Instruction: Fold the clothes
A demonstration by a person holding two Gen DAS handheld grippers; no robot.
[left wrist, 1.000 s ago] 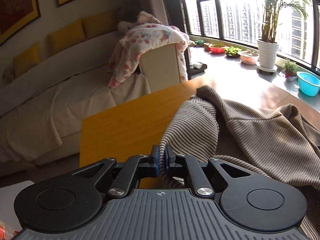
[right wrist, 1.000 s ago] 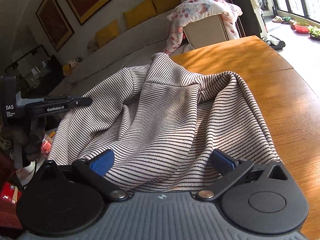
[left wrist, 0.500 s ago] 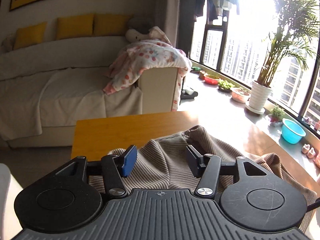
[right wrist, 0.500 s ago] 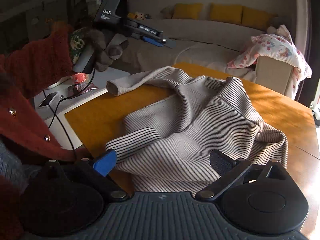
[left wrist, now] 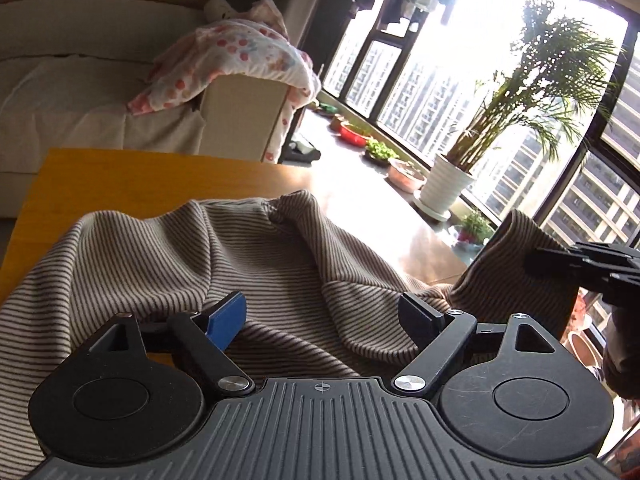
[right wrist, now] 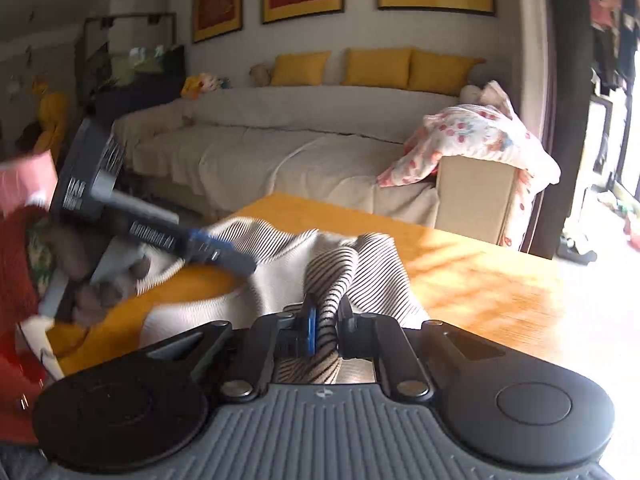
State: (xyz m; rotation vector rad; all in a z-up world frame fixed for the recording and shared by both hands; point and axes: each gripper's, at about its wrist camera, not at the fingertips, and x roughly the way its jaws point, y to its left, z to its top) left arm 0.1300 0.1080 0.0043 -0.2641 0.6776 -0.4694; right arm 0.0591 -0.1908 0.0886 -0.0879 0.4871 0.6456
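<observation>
the striped knit sweater (left wrist: 248,256) lies rumpled across the orange wooden table (left wrist: 132,176), filling the lower half of the left wrist view. it is not yet flat, so the step in hand looks like taking hold of a part to spread or fold it.

the right gripper (right wrist: 325,322) has its fingers pinched together on a bunched strip of the sweater, probably a sleeve, raised at the right edge of the left wrist view. the left gripper (left wrist: 324,314) hangs just over the cloth with fingers wide apart, gripping nothing.

the next move likely calls for the left fingers to close on a matching edge, so both can pull the cloth taut.

beyond the table: a cream sofa (right wrist: 304,152) with yellow cushions (right wrist: 378,67) across the middle, a floral blanket (left wrist: 236,52) at upper left, a potted palm (left wrist: 516,108) by the window.
</observation>
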